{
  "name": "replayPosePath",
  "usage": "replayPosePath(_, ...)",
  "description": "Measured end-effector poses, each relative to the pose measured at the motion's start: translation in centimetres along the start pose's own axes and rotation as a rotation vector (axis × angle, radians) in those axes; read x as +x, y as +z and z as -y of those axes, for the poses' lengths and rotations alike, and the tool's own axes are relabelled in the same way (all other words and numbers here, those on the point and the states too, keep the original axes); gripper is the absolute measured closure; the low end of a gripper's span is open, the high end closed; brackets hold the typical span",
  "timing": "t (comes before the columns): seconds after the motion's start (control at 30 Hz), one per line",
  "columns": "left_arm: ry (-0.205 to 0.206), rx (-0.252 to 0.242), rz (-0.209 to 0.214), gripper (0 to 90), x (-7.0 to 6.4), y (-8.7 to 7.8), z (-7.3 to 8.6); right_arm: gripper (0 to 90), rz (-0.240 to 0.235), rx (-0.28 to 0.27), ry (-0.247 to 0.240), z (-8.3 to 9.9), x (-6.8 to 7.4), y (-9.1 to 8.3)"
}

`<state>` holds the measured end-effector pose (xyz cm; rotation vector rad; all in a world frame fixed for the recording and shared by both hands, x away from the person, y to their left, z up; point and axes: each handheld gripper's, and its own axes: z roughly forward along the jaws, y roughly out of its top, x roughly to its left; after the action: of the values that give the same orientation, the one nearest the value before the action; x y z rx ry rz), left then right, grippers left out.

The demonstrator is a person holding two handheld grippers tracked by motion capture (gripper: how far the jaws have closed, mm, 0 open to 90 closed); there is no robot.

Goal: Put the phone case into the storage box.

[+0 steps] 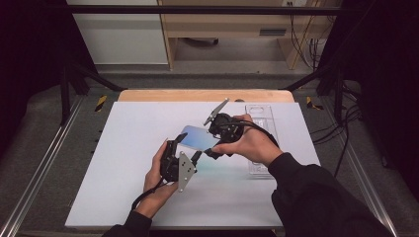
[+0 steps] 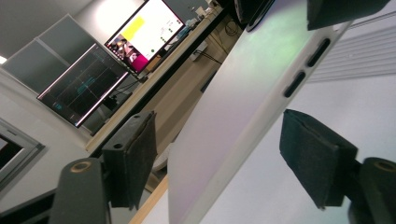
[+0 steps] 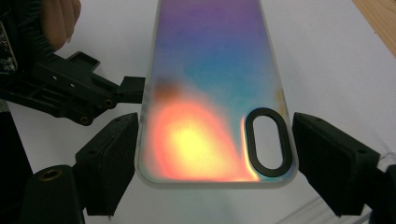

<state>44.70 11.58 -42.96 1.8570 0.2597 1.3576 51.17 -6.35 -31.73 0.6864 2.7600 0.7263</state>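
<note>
White table, iridescent phone case between both tools' jaws.

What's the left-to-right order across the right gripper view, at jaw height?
Left black jaw pad → iridescent phone case with its oval camera cutout → right black jaw pad. The other gripper comes in upper left, touching the case's edge.
</note>
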Motion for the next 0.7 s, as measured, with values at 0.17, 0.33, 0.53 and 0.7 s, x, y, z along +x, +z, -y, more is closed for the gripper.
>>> replayPosePath(0.17, 0.032, 0.001, -0.012, 34.8, -0.01, -0.10, -0.03, 17.9, 0.001, 0.002, -0.007, -0.12, 0.24, 0.00)
replayPosePath(0.33, 0.051, -0.003, -0.017, 41.9, -0.06, -0.16, -0.08, 17.9, -0.003, -0.002, -0.008, -0.23, 0.26, 0.00)
replayPosePath(0.53, 0.068, 0.000, -0.019, 49.9, 0.09, -0.25, -0.01, 17.8, -0.008, -0.005, -0.006, -0.34, 0.22, 0.09)
replayPosePath(0.7, 0.081, -0.005, -0.020, 56.0, 0.20, -0.37, 0.02, 17.8, -0.016, -0.016, -0.003, -0.47, 0.27, 0.04)
